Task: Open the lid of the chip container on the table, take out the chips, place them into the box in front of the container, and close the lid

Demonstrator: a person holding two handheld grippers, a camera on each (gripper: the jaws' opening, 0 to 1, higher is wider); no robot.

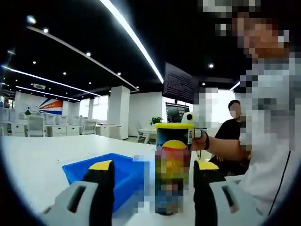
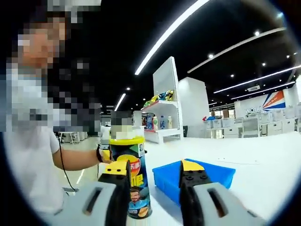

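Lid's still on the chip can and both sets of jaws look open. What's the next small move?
Probably ease the left gripper forward and close on the chip can: it stands upright between the open jaws, yellow lid still on, blue box beside it. Steadied, the right gripper can take the lid.

One chip container [image 1: 172, 167] with one yellow lid [image 1: 174, 125], one blue box [image 1: 123, 172] — one white table [image 1: 37, 160].

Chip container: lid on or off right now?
On. The yellow lid caps the upright chip container on the table; same in the left gripper view.
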